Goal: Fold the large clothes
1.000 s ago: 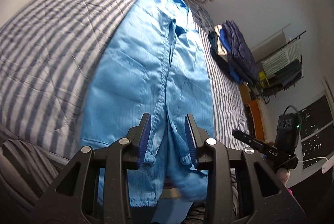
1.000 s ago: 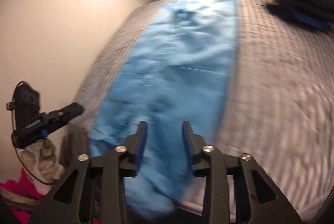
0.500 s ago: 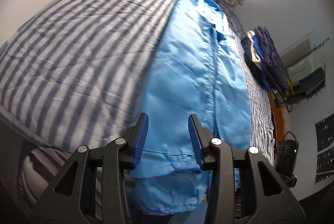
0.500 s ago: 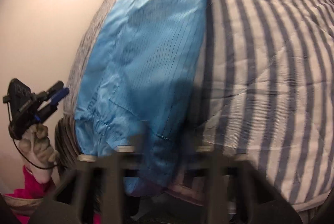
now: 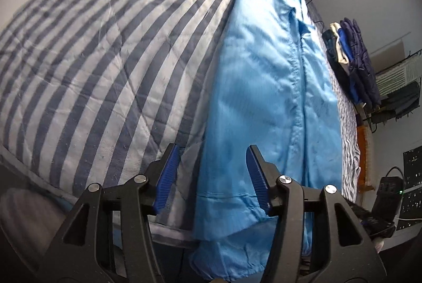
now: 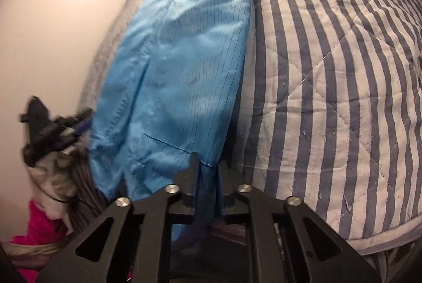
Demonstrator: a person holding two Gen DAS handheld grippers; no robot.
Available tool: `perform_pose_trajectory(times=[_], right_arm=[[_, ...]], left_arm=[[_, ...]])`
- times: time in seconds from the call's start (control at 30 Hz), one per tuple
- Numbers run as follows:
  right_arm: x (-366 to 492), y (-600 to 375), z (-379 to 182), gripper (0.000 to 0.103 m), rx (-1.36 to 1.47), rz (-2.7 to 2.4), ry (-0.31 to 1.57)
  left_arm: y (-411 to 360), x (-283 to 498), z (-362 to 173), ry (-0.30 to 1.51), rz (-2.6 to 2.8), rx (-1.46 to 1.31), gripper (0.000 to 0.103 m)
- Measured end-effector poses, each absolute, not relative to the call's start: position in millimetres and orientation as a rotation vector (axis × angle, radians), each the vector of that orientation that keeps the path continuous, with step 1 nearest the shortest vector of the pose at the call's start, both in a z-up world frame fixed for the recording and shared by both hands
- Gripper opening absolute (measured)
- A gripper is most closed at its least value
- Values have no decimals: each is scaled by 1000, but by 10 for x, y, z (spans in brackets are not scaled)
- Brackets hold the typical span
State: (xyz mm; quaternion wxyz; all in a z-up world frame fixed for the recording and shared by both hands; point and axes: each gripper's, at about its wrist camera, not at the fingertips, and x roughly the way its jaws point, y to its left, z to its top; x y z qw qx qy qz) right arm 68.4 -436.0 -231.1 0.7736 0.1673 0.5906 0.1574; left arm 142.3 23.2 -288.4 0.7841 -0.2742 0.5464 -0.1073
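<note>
A long blue garment (image 5: 266,87) lies lengthwise on a striped bed (image 5: 92,51), collar end far, hem end draped over the near edge. The right tool (image 6: 207,193) is pinched shut on the hem's right corner; the left tool (image 5: 211,177) hangs wide open around the opposite corner, gripping nothing. The grasping step appears half done: next, the left tool likely must close before both lift the hem toward the collar.
</note>
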Motion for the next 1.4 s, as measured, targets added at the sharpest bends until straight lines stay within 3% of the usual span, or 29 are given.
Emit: perform_pose_trajectory(times=[0.07, 0.2, 0.23, 0.3, 0.33, 0.37, 0.6, 0.67, 0.7, 0.8, 0.83, 0.87, 0.9, 1.07, 1.4], right_arm=[[687, -4393, -2293, 28, 399, 350, 1257], [743, -4394, -2441, 28, 437, 372, 1294], [748, -4364, -2491, 28, 439, 383, 1304], [765, -4303, -2573, 12, 448, 417, 1318], [767, -4266, -2618, 6, 438, 419, 1327], [778, -4236, -2641, 4, 433, 412, 1332], [798, -4334, -2516, 2, 423, 392, 1314], [796, -4307, -2530, 3, 426, 393, 1298], [796, -4291, -2551, 6, 440, 393, 1293], [816, -4242, -2659, 11, 518, 396, 1319], [818, -4233, -2696, 12, 542, 407, 1319], [824, -4246, -2708, 12, 552, 413, 1317], [830, -4243, -2716, 13, 558, 420, 1316], [859, -4291, -2683, 3, 590, 450, 1297], [1149, -4473, -2105, 2, 722, 493, 1107]], left_arm=[[258, 1403, -2894, 1162, -243, -607, 54], [253, 1361, -2889, 1165, -295, -589, 54], [244, 1347, -2899, 1166, -314, -584, 50], [228, 1351, -2921, 1180, -335, -581, 28], [230, 1350, -2948, 1192, -351, -597, 9], [235, 1347, -2983, 1208, -366, -634, 7], [142, 1202, -2861, 1172, -381, -625, 6], [148, 1239, -2931, 1199, -376, -652, 17], [150, 1253, -2980, 1214, -398, -689, 33], [81, 1259, -2976, 1203, -436, -670, 36], [34, 1263, -2962, 1204, -450, -641, 36], [-10, 1265, -2950, 1205, -452, -616, 16], [-48, 1275, -2954, 1214, -459, -607, 4], [-17, 1281, -2824, 1177, -494, -694, 2], [58, 1782, -2129, 1018, -554, -757, 1]])
